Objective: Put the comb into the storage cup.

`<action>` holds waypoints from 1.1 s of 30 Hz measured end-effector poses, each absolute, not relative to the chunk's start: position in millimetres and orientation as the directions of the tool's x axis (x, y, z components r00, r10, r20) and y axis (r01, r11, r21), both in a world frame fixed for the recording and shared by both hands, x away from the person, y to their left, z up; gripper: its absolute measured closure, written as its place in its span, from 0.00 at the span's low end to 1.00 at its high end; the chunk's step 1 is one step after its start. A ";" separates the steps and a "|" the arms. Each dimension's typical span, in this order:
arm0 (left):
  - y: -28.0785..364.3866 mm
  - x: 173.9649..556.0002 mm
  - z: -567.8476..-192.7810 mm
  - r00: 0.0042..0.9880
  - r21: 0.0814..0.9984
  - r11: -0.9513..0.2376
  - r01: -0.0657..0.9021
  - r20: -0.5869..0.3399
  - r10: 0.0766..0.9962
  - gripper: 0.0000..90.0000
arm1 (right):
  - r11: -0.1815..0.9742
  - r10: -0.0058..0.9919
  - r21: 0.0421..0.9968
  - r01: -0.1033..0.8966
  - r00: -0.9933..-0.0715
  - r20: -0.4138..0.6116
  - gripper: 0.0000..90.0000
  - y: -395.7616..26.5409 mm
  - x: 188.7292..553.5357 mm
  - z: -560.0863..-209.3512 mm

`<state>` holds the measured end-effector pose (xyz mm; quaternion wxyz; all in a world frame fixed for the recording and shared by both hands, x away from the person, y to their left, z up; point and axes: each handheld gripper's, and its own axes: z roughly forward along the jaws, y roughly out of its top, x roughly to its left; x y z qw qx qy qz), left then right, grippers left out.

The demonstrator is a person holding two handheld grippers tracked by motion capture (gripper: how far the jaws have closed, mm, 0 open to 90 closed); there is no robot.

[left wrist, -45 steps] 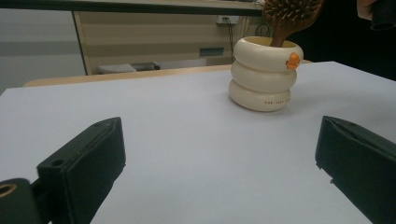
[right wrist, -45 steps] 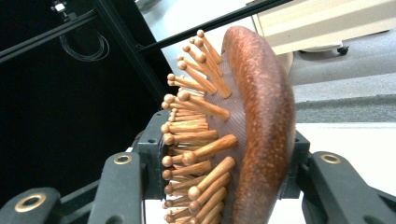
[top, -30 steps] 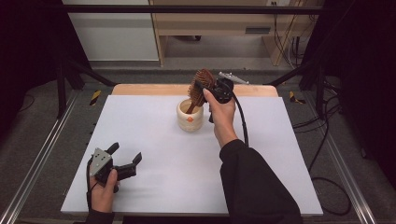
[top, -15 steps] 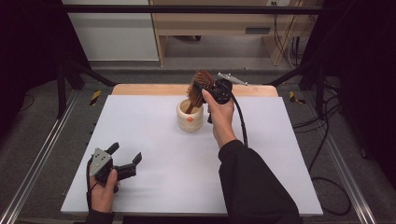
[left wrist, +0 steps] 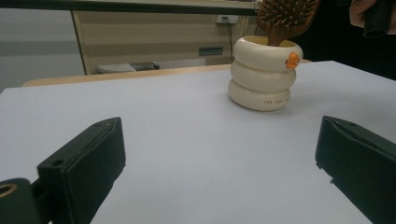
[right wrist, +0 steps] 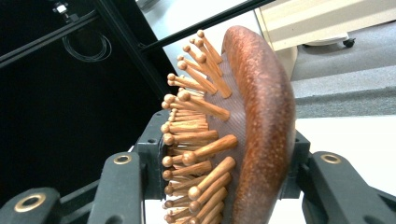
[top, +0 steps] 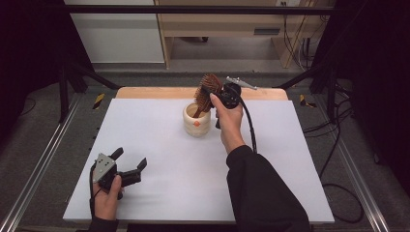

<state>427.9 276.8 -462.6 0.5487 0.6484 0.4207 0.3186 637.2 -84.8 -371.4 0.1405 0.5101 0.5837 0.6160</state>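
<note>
My right gripper has its jaws pinching the head of the wooden hairbrush, one jaw against the bristle side and the other against the smooth brown back. In the right gripper view the hairbrush stands between those jaws, its round-tipped pins pointing to the left. The brush leans, and its handle goes down into the cream cup, a ribbed one with a small orange mark on its side, which sits toward the far middle of the white tabletop. My left gripper rests low at the near left corner of the tabletop, well apart from the cup, its jaws spread wide with nothing between them. From the left gripper view the cup stands ahead and to the right.
</note>
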 end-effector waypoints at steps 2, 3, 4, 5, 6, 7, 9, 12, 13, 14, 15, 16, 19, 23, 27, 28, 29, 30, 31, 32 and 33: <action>277.1 427.9 -462.7 0.442 0.980 -0.042 0.196 -0.050 0.896 0.02 | -0.281 0.768 0.861 0.423 -0.438 0.467 0.55 -85.8 637.6 -372.7; 277.2 427.9 -462.7 0.441 0.980 -0.041 0.197 -0.051 0.896 0.02 | -0.280 0.769 0.861 0.425 -0.437 0.466 0.55 -86.1 637.7 -373.1; 277.3 427.9 -462.6 0.441 0.980 -0.040 0.196 -0.052 0.896 0.02 | -0.279 0.770 0.861 0.425 -0.437 0.465 0.55 -86.2 637.8 -373.4; 277.2 427.9 -462.7 0.441 0.980 -0.041 0.197 -0.051 0.896 0.02 | -0.281 0.769 0.860 0.426 -0.436 0.467 0.55 -86.1 637.7 -373.4; 277.0 427.9 -462.7 0.442 0.980 -0.042 0.197 -0.050 0.896 0.02 | -0.281 0.768 0.860 0.427 -0.437 0.468 0.55 -86.1 637.7 -373.5; 276.8 428.0 -462.7 0.443 0.979 -0.044 0.197 -0.049 0.895 0.02 | -0.281 0.767 0.860 0.427 -0.438 0.468 0.55 -85.9 637.7 -373.4; 276.7 427.9 -462.7 0.441 0.980 -0.047 0.195 -0.045 0.896 0.02 | -0.279 0.767 0.861 0.424 -0.441 0.466 0.55 -85.4 637.7 -373.5; 276.8 427.9 -462.7 0.443 0.980 -0.044 0.196 -0.049 0.895 0.02 | -0.278 0.766 0.861 0.426 -0.443 0.467 0.55 -84.7 637.7 -374.1; 276.9 427.9 -462.7 0.443 0.979 -0.044 0.197 -0.049 0.895 0.02 | -0.278 0.765 0.860 0.427 -0.443 0.468 0.55 -84.4 637.7 -374.2; 277.0 427.9 -462.7 0.442 0.980 -0.043 0.197 -0.050 0.896 0.02 | -0.277 0.765 0.860 0.428 -0.444 0.467 0.55 -84.2 637.6 -374.5; 277.0 427.9 -462.7 0.442 0.980 -0.042 0.196 -0.050 0.896 0.02 | -0.276 0.765 0.860 0.428 -0.444 0.467 0.55 -83.9 637.7 -374.8; 276.9 427.9 -462.7 0.443 0.980 -0.043 0.197 -0.049 0.895 0.02 | -0.276 0.765 0.860 0.429 -0.444 0.467 0.55 -83.4 637.7 -375.0; 276.8 427.9 -462.7 0.443 0.979 -0.045 0.196 -0.048 0.895 0.02 | -0.275 0.765 0.860 0.429 -0.445 0.466 0.55 -82.8 638.0 -375.7; 277.0 427.9 -462.7 0.443 0.979 -0.043 0.197 -0.050 0.895 0.02 | -0.274 0.764 0.859 0.433 -0.444 0.467 0.55 -82.2 637.9 -376.2; 276.8 427.9 -462.7 0.442 0.980 -0.047 0.196 -0.045 0.896 0.02 | -0.272 0.763 0.860 0.432 -0.448 0.466 0.55 -82.1 637.9 -376.3; 276.7 427.9 -462.7 0.442 0.980 -0.047 0.195 -0.045 0.896 0.02 | -0.273 0.764 0.860 0.432 -0.446 0.466 0.55 -82.0 637.8 -376.2; 276.7 427.9 -462.7 0.442 0.980 -0.047 0.195 -0.045 0.896 0.02 | -0.273 0.763 0.860 0.432 -0.447 0.467 0.55 -82.2 637.9 -376.3; 276.8 427.9 -462.7 0.442 0.980 -0.047 0.195 -0.045 0.896 0.02 | -0.273 0.763 0.859 0.433 -0.446 0.468 0.55 -82.1 637.9 -376.4; 276.8 427.9 -462.7 0.442 0.979 -0.047 0.196 -0.046 0.896 0.02 | -0.273 0.763 0.859 0.434 -0.446 0.468 0.55 -82.2 637.9 -376.6; 276.9 427.9 -462.7 0.441 0.980 -0.047 0.196 -0.046 0.896 0.02 | -0.273 0.764 0.859 0.433 -0.445 0.467 0.55 -82.2 637.9 -376.8; 276.8 427.9 -462.7 0.443 0.979 -0.044 0.197 -0.048 0.895 0.02 | -0.274 0.764 0.859 0.433 -0.445 0.468 0.55 -82.3 637.9 -376.9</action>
